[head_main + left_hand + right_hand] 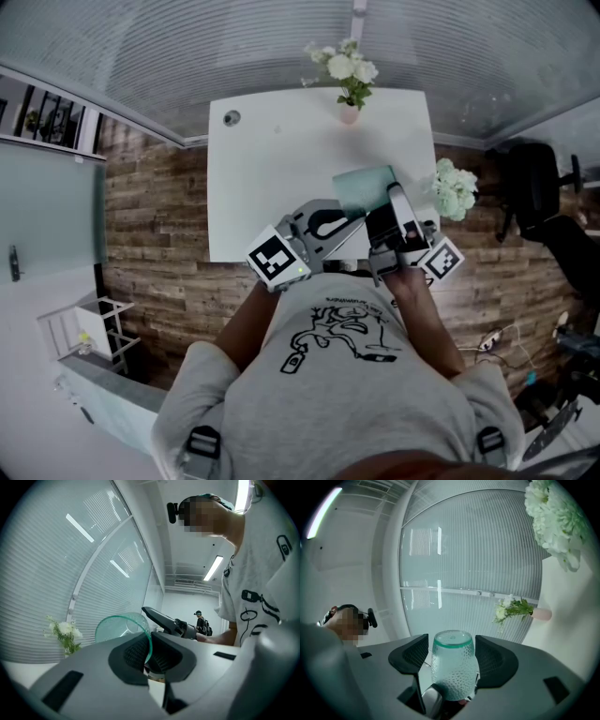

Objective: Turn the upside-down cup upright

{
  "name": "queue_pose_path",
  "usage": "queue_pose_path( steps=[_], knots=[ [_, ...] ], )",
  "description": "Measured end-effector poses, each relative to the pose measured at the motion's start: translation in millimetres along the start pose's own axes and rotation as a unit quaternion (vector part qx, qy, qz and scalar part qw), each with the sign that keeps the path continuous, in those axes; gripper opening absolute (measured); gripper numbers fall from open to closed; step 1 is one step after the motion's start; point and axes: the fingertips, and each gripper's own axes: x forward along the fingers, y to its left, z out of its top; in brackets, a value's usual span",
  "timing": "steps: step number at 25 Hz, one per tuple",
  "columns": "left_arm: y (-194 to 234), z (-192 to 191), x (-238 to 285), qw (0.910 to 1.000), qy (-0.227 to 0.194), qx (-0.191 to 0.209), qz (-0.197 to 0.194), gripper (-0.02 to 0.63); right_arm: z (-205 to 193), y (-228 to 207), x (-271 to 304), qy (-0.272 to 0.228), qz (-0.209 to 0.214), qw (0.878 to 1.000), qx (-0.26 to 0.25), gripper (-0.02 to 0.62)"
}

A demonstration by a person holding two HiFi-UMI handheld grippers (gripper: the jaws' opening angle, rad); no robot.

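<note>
We hold the cup [364, 190] between both grippers over the white surface [281, 169]. It is well apart from the vase [348, 80], on the vase's near side, towards our body. The cup is a teal, dimpled glass, and in the head view it looks tipped over rather than standing.

The left gripper [345, 218] comes at the cup from the side nearer us than the vase. In the left gripper view its jaws are together on the thin wall at the cup's rim [124, 627], one pad inside the glass and one outside. The vase [63, 634] shows far off to the left there.

The right gripper [390, 194] lies just right of the cup. In the right gripper view its jaws stand wide apart with the cup [453, 667] upright in the frame between them. A thin sliver of light shows beside each pad, so they do not seem to press on it. The vase [515, 609] lies beyond. A second bunch of flowers [455, 190] sits nearer us than the vase and to its right.
</note>
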Motion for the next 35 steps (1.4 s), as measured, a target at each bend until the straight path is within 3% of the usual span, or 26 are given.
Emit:
queue_pose_path(
  steps=[5,10,18,23,28,35],
  knots=[
    [4.2,2.9,-3.3,1.0000,-0.002,0.004,0.004,0.015,-3.2,5.2,-0.5,0.018,-0.010,0.999,-0.038,0.316],
    [6.5,5.7,-5.8,1.0000,-0.003,0.006,0.005,0.015,-6.7,13.1,-2.5,0.052,-0.032,0.990,-0.129,0.318],
    [7.1,7.9,-7.0,1.0000,-0.004,0.008,0.003,0.014,-15.4,19.6,-4.8,0.117,-0.064,0.948,-0.288,0.318],
    [10.3,7.0,-9.4,0.9999,-0.008,-0.006,0.004,0.014,-20.0,22.5,-7.5,0.143,-0.064,0.927,-0.340,0.318],
    [11.3,6.2,-10.1,1.0000,-0.005,-0.002,0.002,0.015,-27.7,30.2,-6.0,0.181,-0.056,0.871,-0.454,0.318],
    [12.8,5.3,-10.7,1.0000,-0.002,0.000,0.004,0.015,-33.5,40.2,-1.2,0.209,-0.040,0.791,-0.573,0.318]
  ],
)
